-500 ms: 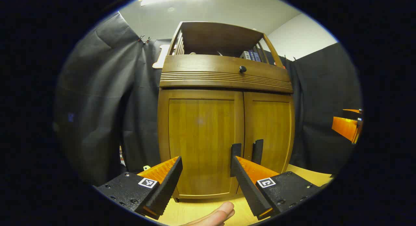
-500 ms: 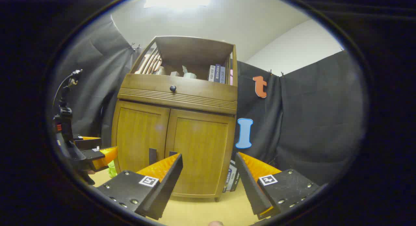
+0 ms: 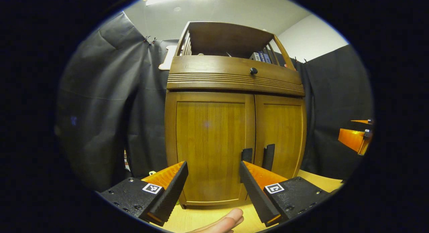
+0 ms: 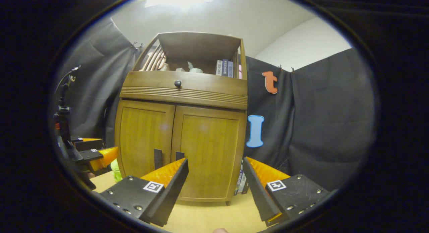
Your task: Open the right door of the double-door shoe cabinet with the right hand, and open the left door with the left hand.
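we see open tabletop (image 4: 214,219) before the shut cabinet doors (image 4: 207,152); books (image 4: 240,182) crowd the cabinet's right side.

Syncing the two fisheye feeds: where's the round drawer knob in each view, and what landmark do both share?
Left gripper view: the drawer knob sits above centre, right of the middle, on the wide drawer front over the right door.
Right gripper view: the drawer knob sits upper left of centre, above the seam between the doors.
Shared landmark: the pair of dark door handles flanking that seam low on the cabinet.
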Demonstrator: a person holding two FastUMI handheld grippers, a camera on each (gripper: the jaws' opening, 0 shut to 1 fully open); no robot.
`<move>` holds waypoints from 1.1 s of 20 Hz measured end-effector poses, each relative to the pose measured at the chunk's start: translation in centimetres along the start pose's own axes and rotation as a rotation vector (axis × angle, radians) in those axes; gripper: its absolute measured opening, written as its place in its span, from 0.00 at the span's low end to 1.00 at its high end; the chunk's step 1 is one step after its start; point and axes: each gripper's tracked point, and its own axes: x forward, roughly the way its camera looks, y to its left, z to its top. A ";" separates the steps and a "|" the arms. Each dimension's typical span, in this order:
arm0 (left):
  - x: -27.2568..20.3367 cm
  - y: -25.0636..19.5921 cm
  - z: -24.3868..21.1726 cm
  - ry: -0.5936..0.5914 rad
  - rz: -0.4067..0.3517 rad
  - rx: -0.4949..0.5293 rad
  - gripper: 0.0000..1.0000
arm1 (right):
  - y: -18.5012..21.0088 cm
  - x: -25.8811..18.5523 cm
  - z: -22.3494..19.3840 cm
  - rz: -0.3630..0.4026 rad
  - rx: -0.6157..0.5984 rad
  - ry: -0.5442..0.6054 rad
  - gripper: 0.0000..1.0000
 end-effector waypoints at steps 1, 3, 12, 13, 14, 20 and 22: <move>0.1 -0.1 0.2 -0.002 0.000 0.001 0.95 | 0.2 0.1 0.1 0.005 0.005 0.002 0.96; 0.2 -0.2 0.4 -0.001 0.005 -0.003 0.93 | 0.3 0.2 0.0 0.002 -0.003 0.008 0.97; 0.4 -0.4 0.7 0.007 -0.006 -0.010 0.93 | 2.6 3.8 -1.0 0.044 0.076 0.032 0.97; 0.5 -0.3 0.8 0.004 -0.007 -0.010 0.93 | 2.9 4.4 -1.1 0.053 0.089 0.033 0.96; 0.5 -0.4 0.8 0.002 -0.007 -0.010 0.93 | 3.1 4.9 -1.1 0.060 0.085 0.031 0.96; 0.9 -0.2 0.5 0.013 -0.002 -0.012 0.93 | 6.1 10.3 -3.3 0.091 0.055 0.070 0.96; 1.1 -0.2 0.2 0.024 0.002 -0.009 0.95 | 7.2 12.0 -4.7 0.103 0.063 0.105 0.97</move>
